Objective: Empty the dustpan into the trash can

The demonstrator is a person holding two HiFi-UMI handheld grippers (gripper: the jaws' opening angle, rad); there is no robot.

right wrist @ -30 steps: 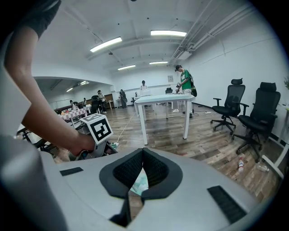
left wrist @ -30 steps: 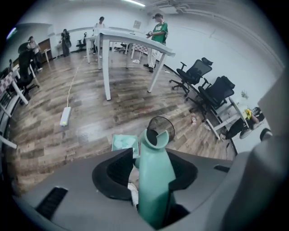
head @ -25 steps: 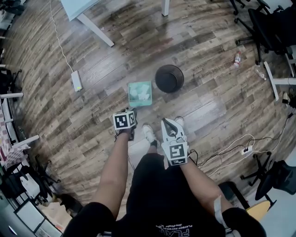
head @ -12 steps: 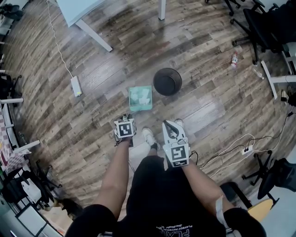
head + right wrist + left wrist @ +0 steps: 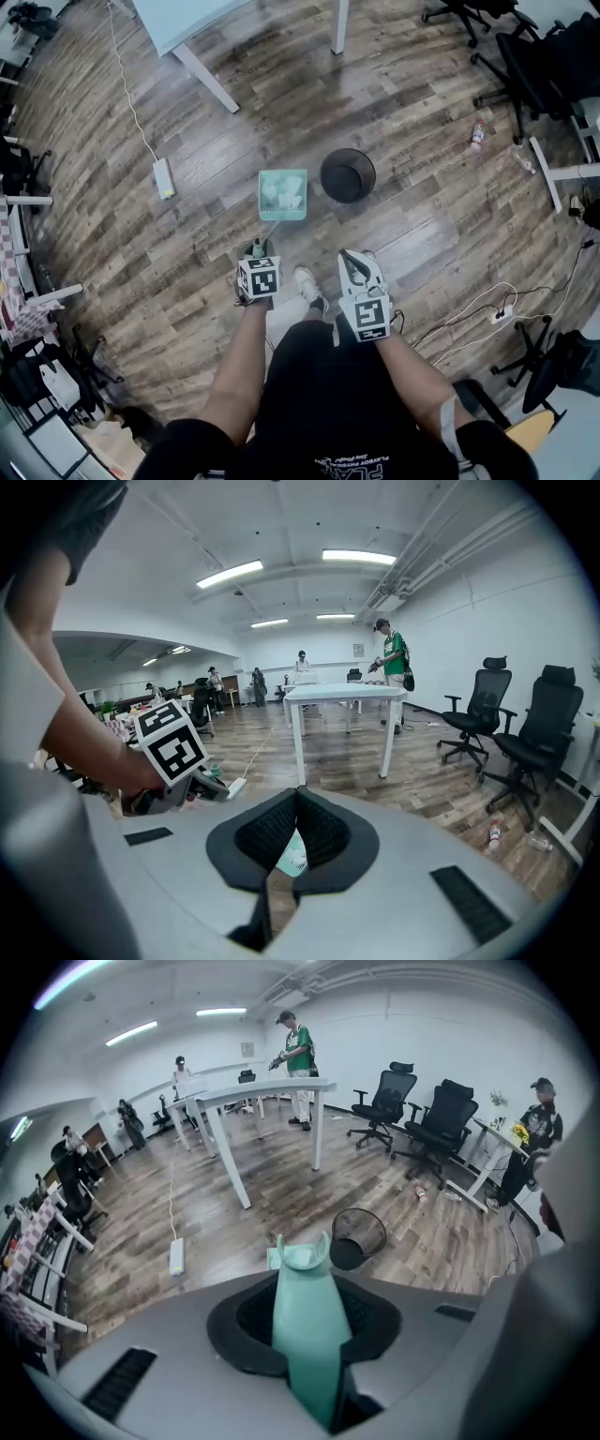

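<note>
While our left gripper (image 5: 258, 249) has just closed on the dustpan (image 5: 282, 195) by its smooth mint plastic handle (image 5: 306, 1326), we see a round black mesh bin (image 5: 348, 175) just beside, right gripper (image 5: 296, 808) jaws together, empty.

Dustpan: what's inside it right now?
Head view shows whitish scraps in the dustpan. In the left gripper view its handle covers most of the pan.

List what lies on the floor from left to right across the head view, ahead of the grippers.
On the floor: power strip → dustpan → trash can → bottle.
</note>
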